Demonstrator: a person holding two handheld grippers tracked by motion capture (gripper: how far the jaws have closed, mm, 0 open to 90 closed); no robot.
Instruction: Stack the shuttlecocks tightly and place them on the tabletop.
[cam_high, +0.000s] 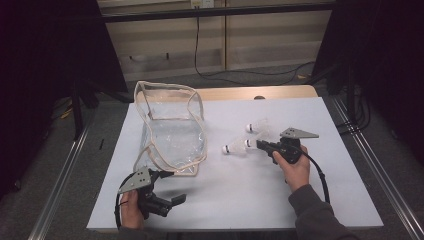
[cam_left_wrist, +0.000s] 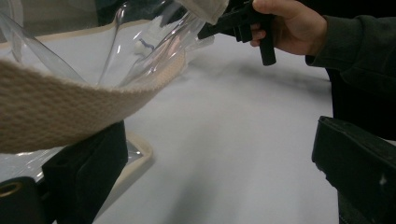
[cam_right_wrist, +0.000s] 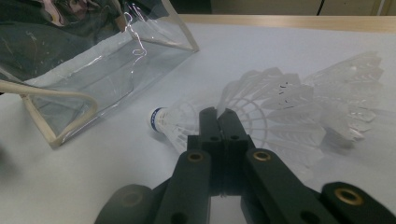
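Right gripper (cam_high: 260, 144) held low over the white table (cam_high: 240, 200), pointing left across it toward the bag, with the right hand (cam_high: 295, 167) wrapped around its grip and the forearm in a dark sleeve (cam_high: 317, 215) coming in from the bottom edge of the high view. Jaws brought together on the feather skirt of a shuttlecock (cam_right_wrist: 261, 107), pinching a thin bit of the white feathers between the tips (seen plainly in the right gripper view). Lying on its side on the table, that shuttlecock, cork end aimed toward the bag. Two more shuttlecocks (cam_high: 256, 126) close by: one just beside the held one on the bag side, one a little farther back.

Left gripper (cam_high: 172, 200) at the near left part of the table, held roughly level and pointing right, left hand (cam_high: 131, 212) gripping it from below near the table edge. Jaws standing wide apart, nothing pressed between them; the bag's cream woven strap (cam_left_wrist: 60, 112) draped across the upper one in the left gripper view.

Clear plastic bag (cam_high: 172, 135) with cream trim standing open on the left half of the table, mouth up, its near corner just beside the left gripper.
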